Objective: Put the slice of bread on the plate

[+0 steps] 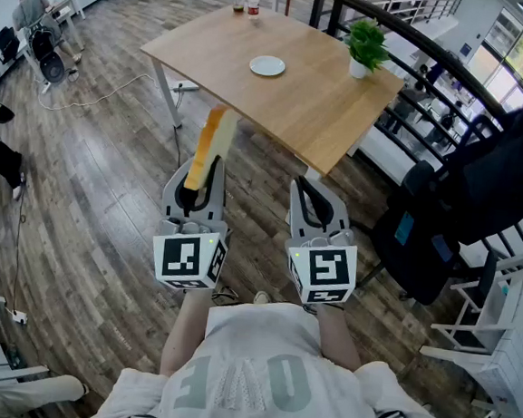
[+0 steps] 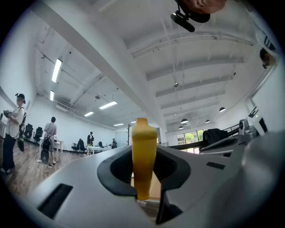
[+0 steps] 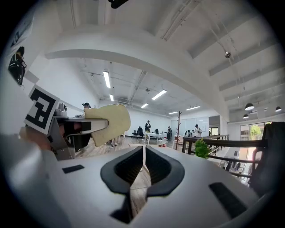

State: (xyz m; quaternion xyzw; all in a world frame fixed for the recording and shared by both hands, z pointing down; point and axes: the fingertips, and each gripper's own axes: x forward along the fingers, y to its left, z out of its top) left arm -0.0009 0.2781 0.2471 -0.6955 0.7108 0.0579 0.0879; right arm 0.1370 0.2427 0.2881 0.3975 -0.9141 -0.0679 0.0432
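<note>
A slice of bread [image 1: 212,143] with a golden crust stands on edge between the jaws of my left gripper [image 1: 199,173], which is shut on it and held over the floor short of the table. In the left gripper view the slice of bread [image 2: 143,151] shows edge-on, pinched between the dark pads. A small white plate [image 1: 268,66] lies on the far part of the wooden table [image 1: 307,103]. My right gripper [image 1: 308,191] hangs beside the left one, shut with nothing in it. The right gripper [image 3: 143,150] view shows its jaws meeting, with the slice of bread [image 3: 111,123] off to its left.
A potted plant [image 1: 366,46] stands at the table's right corner; a bottle [image 1: 253,1] and a cup [image 1: 238,1] at its far edge. A dark railing [image 1: 455,79] and a chair draped with dark clothes [image 1: 467,203] are to the right. People stand at the far left.
</note>
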